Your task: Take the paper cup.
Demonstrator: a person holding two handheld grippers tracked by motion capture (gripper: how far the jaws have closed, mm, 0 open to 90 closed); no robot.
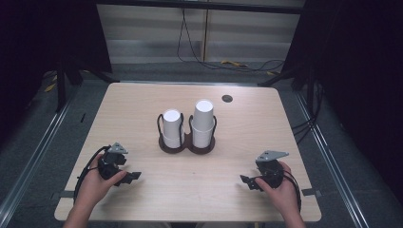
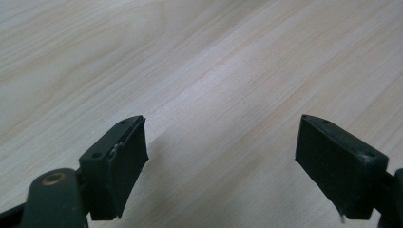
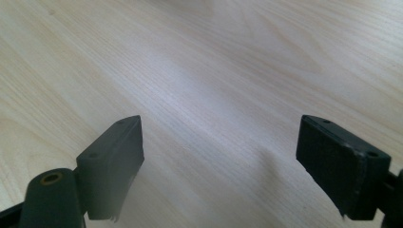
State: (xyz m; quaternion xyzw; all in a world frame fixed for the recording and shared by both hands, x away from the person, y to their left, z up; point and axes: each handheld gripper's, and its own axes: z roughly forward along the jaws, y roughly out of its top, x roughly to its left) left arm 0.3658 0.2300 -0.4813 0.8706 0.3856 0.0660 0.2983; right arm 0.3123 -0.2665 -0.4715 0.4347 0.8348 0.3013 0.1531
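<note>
Paper cups (image 1: 172, 127): two white, smooth-walled, tapered cups, standing mouth-down at the centre of the high view, each seated in one ring of a dark brown double holder (image 1: 186, 145). The right-hand cup (image 1: 203, 122) stands taller than the left one. The holder has two round bases joined at the middle, and thin black wire loops rise along the cup sides. The cups are close together; whether they touch I cannot tell.

Table (image 1: 142, 102): pale wood-grain laminate, matt, with rounded corners and a fine straight grain seen close in both gripper views. A small dark round grommet (image 1: 227, 98) sits toward the upper right of the top, well apart from the holder.

Left gripper (image 1: 134, 176): lower left of the high view, held in a hand (image 1: 95, 185), black body with a grey three-cornered plate on top. In the left gripper view its jaws stand wide apart, nothing between them, bare wood beneath.

Right gripper (image 1: 243, 180): lower right, in the other hand (image 1: 281, 187), same build. Jaws released and wide, nothing held.

Open room: bare tabletop lies between each gripper and the holder, and between the two grippers along the near edge. Both hands sit near the bottom edge of the table. Grey floor and metal rails border the table at left and right.
</note>
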